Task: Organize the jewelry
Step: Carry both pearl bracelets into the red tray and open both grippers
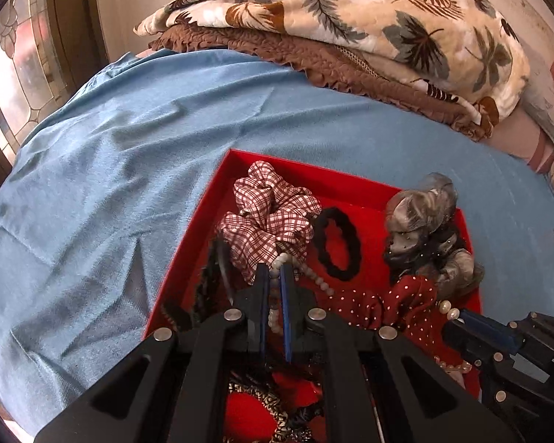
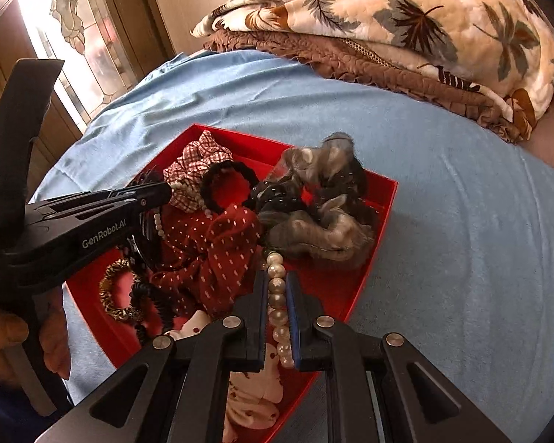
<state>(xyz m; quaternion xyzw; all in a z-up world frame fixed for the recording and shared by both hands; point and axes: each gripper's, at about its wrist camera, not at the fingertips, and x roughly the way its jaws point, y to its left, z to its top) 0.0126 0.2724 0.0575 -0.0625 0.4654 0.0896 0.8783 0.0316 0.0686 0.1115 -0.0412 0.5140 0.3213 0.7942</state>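
A red tray on a blue sheet holds scrunchies and jewelry. My left gripper is shut on a string of small pearl beads beside the checked scrunchie. My right gripper is shut on a strand of larger pearls, near the red dotted scrunchie. The right gripper shows at the lower right of the left wrist view, the left gripper at the left of the right wrist view. A black hair tie and a grey scrunchie lie in the tray.
A leopard-print scrunchie and a pink dotted one lie at the tray's near end. A folded leaf-print blanket sits at the far side of the blue sheet. A stained-glass window is at the left.
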